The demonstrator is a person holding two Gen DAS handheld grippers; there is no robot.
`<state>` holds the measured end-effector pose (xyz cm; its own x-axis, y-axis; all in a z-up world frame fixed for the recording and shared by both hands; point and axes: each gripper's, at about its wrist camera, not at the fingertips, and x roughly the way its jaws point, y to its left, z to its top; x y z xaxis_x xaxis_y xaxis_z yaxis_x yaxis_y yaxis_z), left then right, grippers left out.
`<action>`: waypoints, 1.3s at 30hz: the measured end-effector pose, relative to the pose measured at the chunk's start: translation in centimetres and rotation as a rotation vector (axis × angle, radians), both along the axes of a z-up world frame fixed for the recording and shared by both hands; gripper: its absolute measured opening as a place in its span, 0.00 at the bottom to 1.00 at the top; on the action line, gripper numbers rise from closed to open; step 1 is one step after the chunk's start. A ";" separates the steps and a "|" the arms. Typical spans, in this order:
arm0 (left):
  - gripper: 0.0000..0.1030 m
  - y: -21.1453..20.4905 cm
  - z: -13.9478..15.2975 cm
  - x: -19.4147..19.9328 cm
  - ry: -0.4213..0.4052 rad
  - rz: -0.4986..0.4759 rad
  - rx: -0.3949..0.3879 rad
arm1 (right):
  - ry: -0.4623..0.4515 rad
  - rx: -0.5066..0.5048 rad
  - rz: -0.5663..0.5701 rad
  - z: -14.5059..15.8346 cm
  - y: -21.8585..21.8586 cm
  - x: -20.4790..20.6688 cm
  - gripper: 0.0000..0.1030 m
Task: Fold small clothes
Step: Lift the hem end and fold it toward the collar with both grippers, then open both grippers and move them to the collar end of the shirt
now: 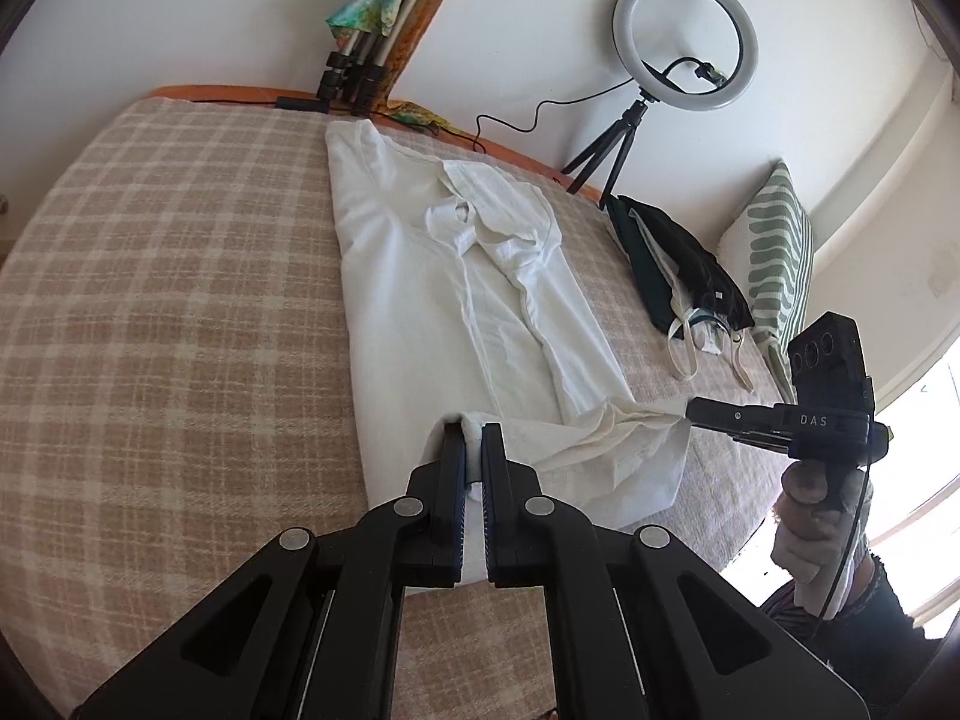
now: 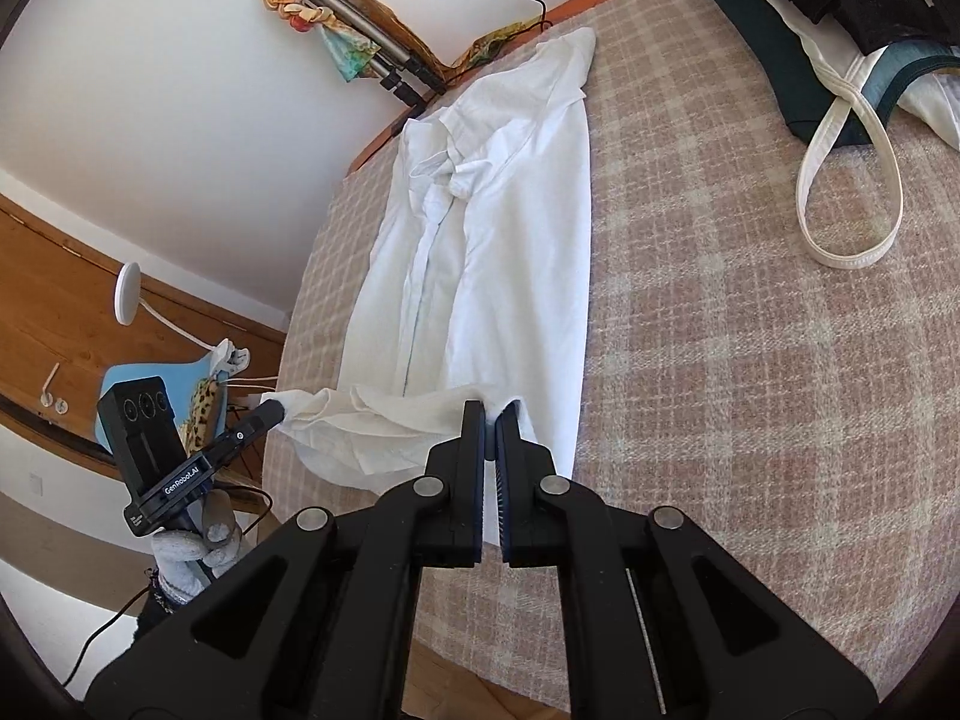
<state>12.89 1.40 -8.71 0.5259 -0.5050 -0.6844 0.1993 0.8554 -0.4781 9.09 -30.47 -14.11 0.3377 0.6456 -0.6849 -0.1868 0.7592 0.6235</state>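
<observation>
Shirt (image 1: 456,300): white, lies lengthwise on the checked blanket (image 1: 180,300), sleeves already folded in over the body, collar at the far end, hem at my end and lifted off the blanket.
Handling: I judge it light, thin and limp; it will sag between my two holds and the folded sleeve could slide out if I swing the hem fast. Not fragile, not slippery against the woven blanket.
Left gripper (image 1: 474,450): jaws clamped nearly together on the near-left hem corner, a roll of white cloth pinched between the pads.
Right gripper (image 2: 495,438): jaws likewise pressed close on the other hem corner; in the left view its tip holds a drawn-out point of cloth.
Where to hold: the hem corners, as now; keep them level and taut so the edge carries over straight toward the collar.
Hand (image 1: 810,516): gloved, on the right gripper's handle, off the bed's edge.
Nearby, right side: pile of dark clothes (image 1: 678,258) with white straps, near the shirt but not touching; striped cushion (image 1: 780,252) beyond it.
Far end: ring light (image 1: 684,39) on a small tripod, and a cable running along the bed edge, close to the collar.
Obstruction: nothing lies on the shirt; the fold path looks free.
</observation>
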 end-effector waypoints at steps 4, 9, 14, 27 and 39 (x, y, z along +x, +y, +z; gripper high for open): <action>0.03 0.3 -1.2 1.9 0.030 0.011 0.019 | 0.017 -0.030 0.005 -1.0 0.7 1.9 0.04; 0.03 0.4 -2.4 3.0 0.050 0.026 0.032 | 0.024 -0.068 0.012 -1.9 1.3 3.7 0.04; 0.06 0.8 -2.7 3.8 0.052 0.050 0.060 | 0.029 -0.101 0.008 -2.3 1.9 4.9 0.04; 0.12 0.8 -0.7 1.5 -0.019 -0.068 0.086 | -0.148 -0.119 0.179 1.4 3.8 0.8 0.16; 0.12 -2.3 -4.1 3.6 0.069 -0.120 0.115 | -0.085 -0.186 0.099 -2.2 4.5 3.7 0.16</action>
